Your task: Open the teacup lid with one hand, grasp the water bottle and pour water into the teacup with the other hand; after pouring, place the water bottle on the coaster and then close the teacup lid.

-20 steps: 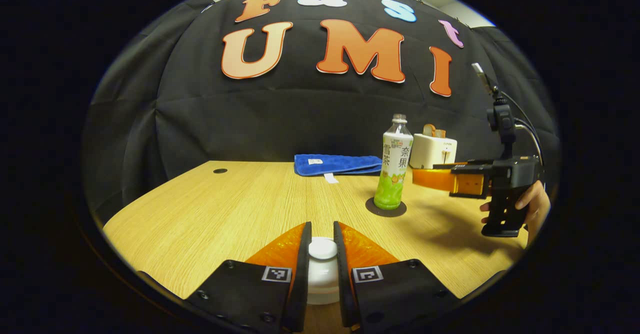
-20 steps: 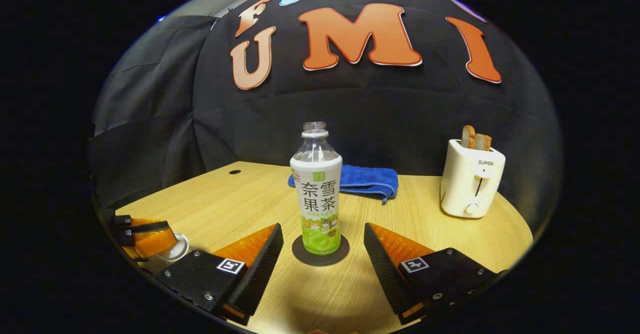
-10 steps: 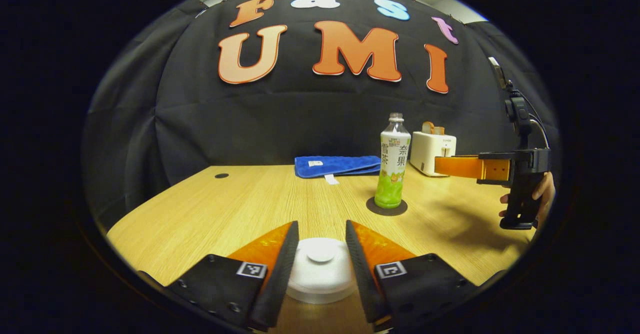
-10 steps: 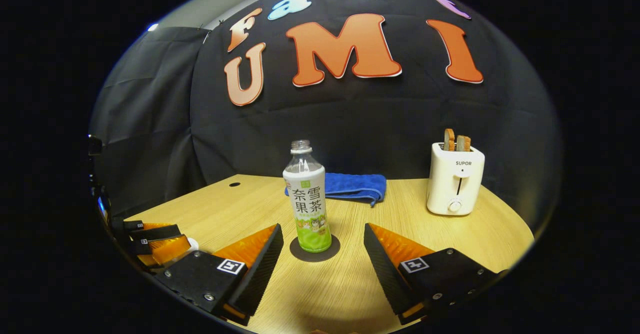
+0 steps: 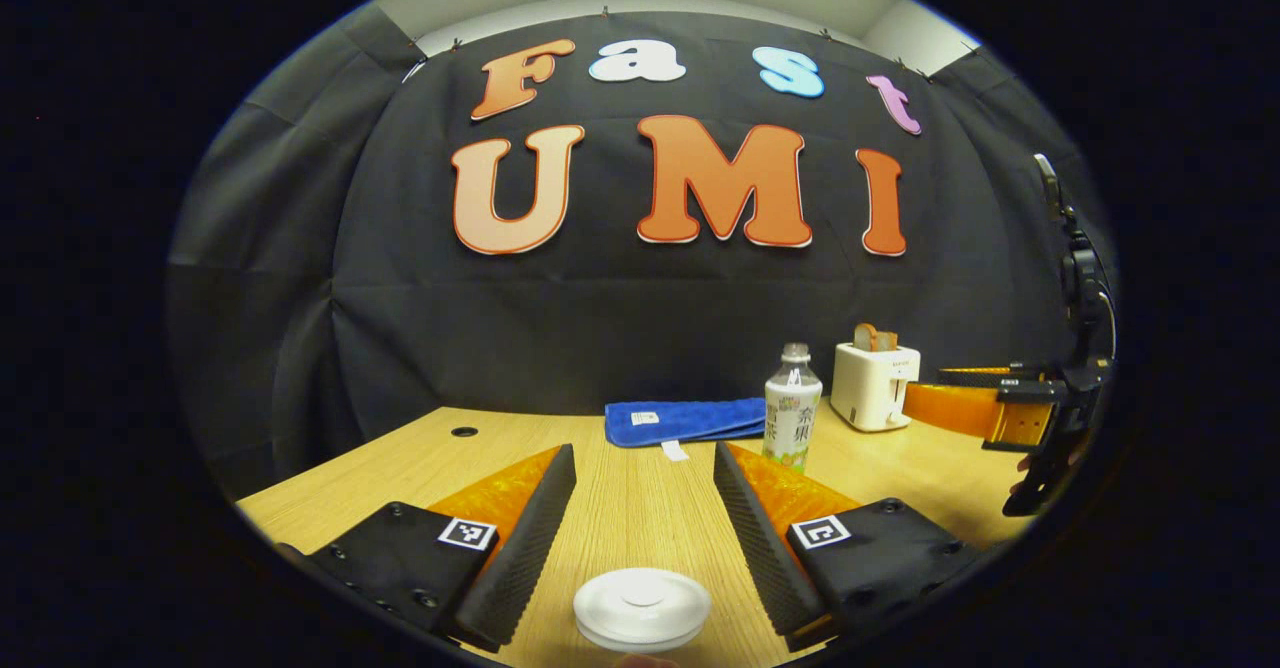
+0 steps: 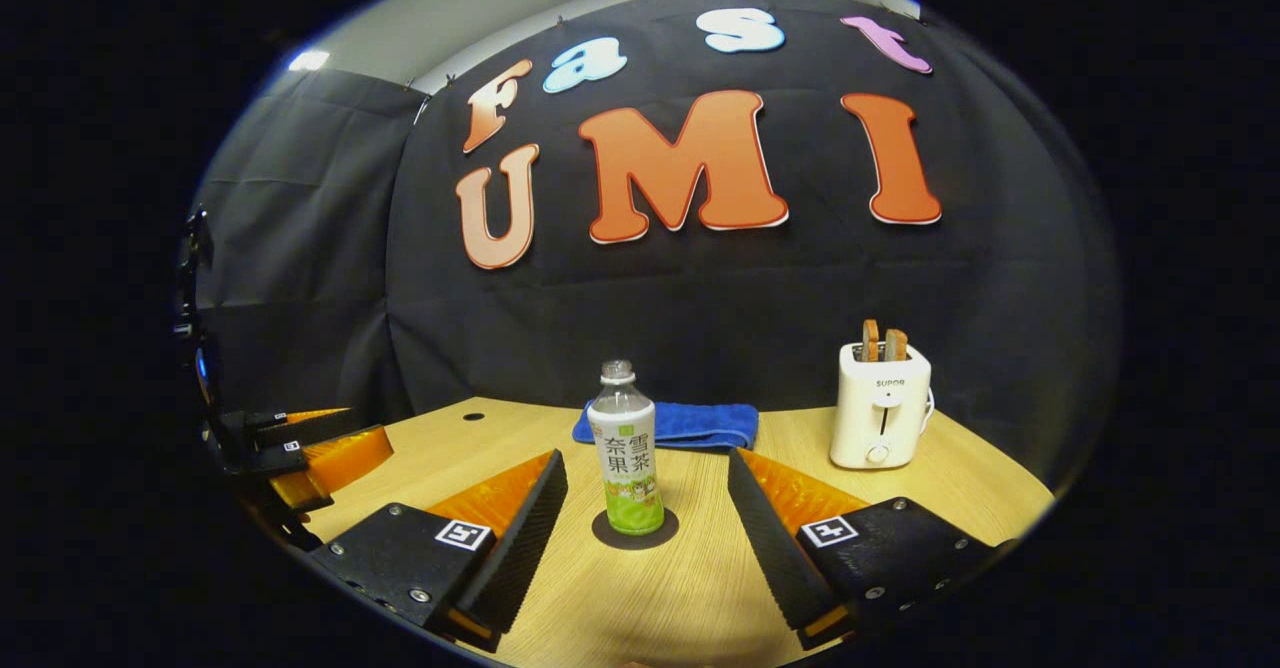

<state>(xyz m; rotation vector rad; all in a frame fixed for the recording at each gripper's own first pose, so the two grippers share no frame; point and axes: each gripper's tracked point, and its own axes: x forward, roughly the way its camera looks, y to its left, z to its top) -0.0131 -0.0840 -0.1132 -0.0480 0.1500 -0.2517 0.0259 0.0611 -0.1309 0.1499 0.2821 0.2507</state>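
Wooden table (image 6: 680, 588) bears uncapped water bottle (image 6: 624, 450) upright on dark coaster (image 6: 634, 532).

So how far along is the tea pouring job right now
Nearly finished, by the look of it. The water bottle stands on the coaster, and the lid sits on the teacup. Whether water went in cannot be told. Nothing is in hand: the left tongs and right tongs are both open. Nothing appears left but moving away.

Matt wood-grain table (image 6: 690, 588), fuzzy cloth towel (image 6: 690, 425), glossy plastic toaster (image 6: 880, 418).
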